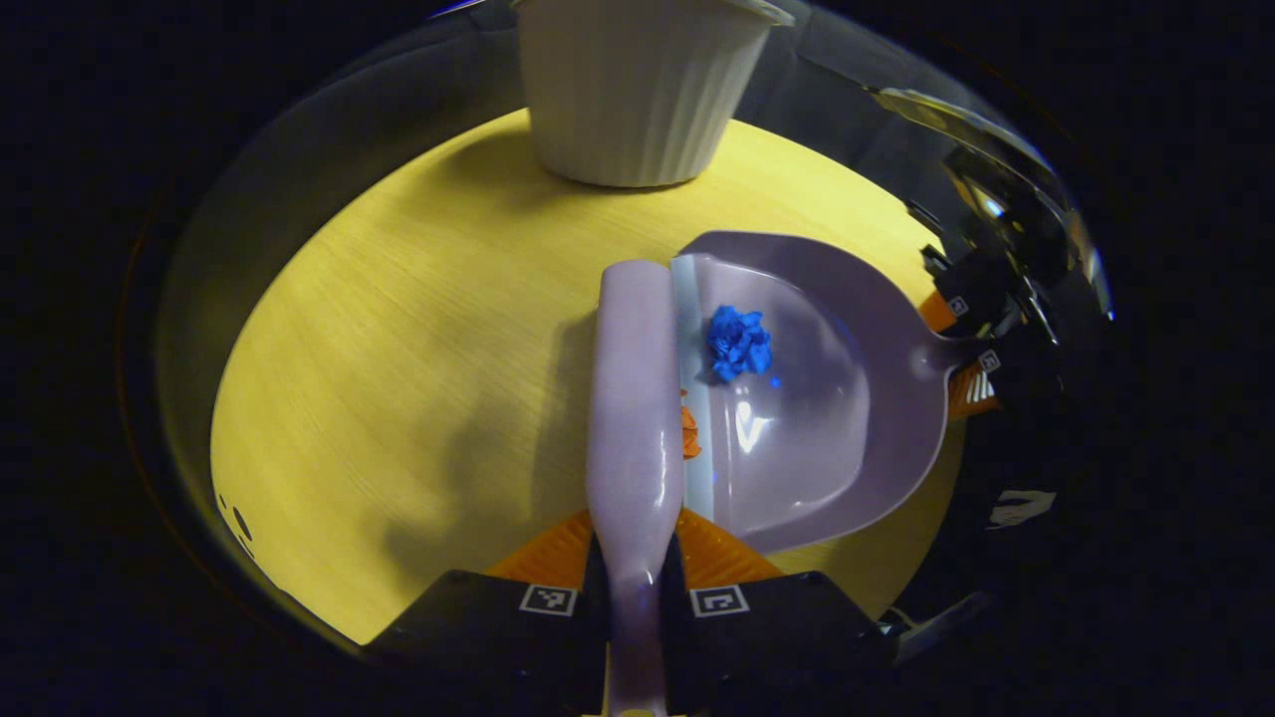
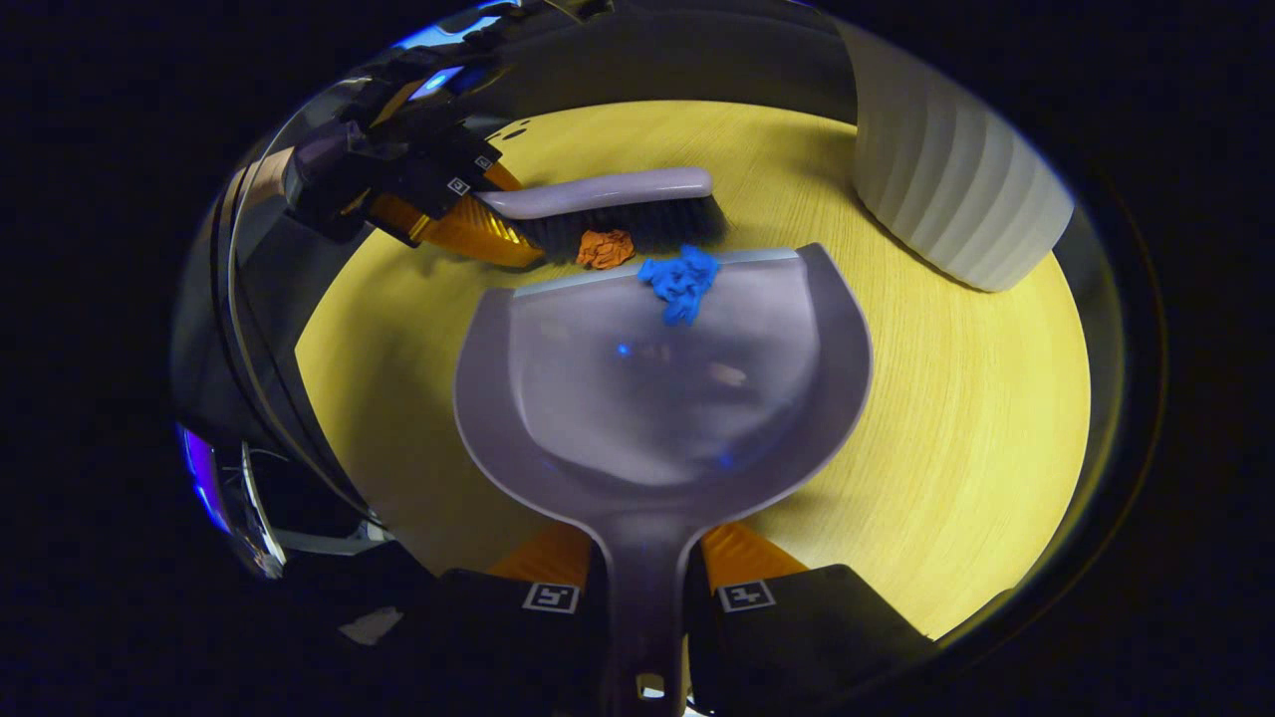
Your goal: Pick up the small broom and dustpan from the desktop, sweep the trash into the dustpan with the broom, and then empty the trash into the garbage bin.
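- While we are looking along the left gripper [image 1: 635, 573], its two fingers are clamping the lilac broom [image 1: 635, 398] by the handle, bristles down on the yellow desktop [image 1: 398, 349].
- We are seeing the right gripper [image 2: 645, 583] squeezing the handle of the dustpan [image 2: 657, 388], which is lying flat on the desktop.
- We are finding the blue trash [image 2: 680, 279] sitting just inside the dustpan's front lip.
- We are spotting the orange trash [image 2: 605, 248] between the bristles and that lip, touching the bristles.
- We are noting the white ribbed garbage bin [image 1: 637, 90] standing on the desktop beyond the dustpan.
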Demonstrator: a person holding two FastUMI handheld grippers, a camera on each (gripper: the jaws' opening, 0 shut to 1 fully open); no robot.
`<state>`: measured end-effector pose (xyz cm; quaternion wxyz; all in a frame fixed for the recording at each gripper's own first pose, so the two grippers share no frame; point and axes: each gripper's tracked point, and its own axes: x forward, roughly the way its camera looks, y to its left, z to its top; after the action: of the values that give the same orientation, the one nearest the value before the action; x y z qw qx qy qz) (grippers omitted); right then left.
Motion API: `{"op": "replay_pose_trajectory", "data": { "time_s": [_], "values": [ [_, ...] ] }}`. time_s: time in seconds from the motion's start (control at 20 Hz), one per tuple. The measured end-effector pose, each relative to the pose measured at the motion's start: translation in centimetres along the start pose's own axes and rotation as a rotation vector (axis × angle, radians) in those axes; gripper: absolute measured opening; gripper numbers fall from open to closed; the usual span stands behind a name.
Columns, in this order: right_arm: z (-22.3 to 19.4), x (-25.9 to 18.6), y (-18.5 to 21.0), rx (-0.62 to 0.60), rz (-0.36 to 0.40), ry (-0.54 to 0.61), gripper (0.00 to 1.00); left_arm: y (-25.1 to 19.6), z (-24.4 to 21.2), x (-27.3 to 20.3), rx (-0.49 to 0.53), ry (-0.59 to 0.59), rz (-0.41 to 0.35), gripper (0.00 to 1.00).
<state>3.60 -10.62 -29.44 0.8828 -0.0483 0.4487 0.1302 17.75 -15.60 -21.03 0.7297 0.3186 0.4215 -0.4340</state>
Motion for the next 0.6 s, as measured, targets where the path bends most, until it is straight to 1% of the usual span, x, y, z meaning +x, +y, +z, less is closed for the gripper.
{"op": "replay_pose_trajectory", "data": {
  "time_s": [0.05, 0.1, 0.15, 0.2, 0.3, 0.45, 0.5, 0.55, 0.6],
  "values": [
    [-0.6, -0.2, 0.1, -0.017, -0.008, -0.004, 0.35, -1.7, -0.4, -0.6, 0.005, 0.006, -0.036, 0.27],
    [-0.9, -0.4, 0.3, -0.027, -0.01, -0.004, 0.36, -2.9, -0.6, -1.0, 0.014, 0.01, -0.056, 0.3],
    [-0.9, -0.3, 0.3, -0.029, -0.009, -0.002, 0.36, -3.6, -0.3, -1.3, 0.023, 0.009, -0.056, 0.27],
    [-0.9, -0.3, 0.4, -0.024, -0.01, -0.003, 0.35, -4.1, -0.1, -1.6, 0.024, 0.002, -0.042, 0.27],
    [-0.7, -0.6, 0.2, -0.009, -0.014, -0.012, 0.36, -4.5, 0.0, -2.3, -0.023, -0.038, 0.003, 0.27],
    [-0.9, -1.6, -0.3, 0.004, -0.04, -0.039, 0.36, -4.4, -0.9, -3.9, -0.161, -0.14, 0.084, 0.27],
    [-0.9, -2.0, -0.4, 0.01, -0.05, -0.044, 0.35, -4.3, -1.3, -4.8, -0.202, -0.182, 0.12, 0.27],
    [-1.0, -2.7, -0.3, 0.023, -0.068, -0.052, 0.36, -3.7, -1.8, -5.8, -0.255, -0.239, 0.169, 0.3],
    [-1.4, -3.5, -0.4, 0.035, -0.086, -0.058, 0.36, -3.1, -2.5, -6.2, -0.312, -0.285, 0.219, 0.27]
  ]
}}
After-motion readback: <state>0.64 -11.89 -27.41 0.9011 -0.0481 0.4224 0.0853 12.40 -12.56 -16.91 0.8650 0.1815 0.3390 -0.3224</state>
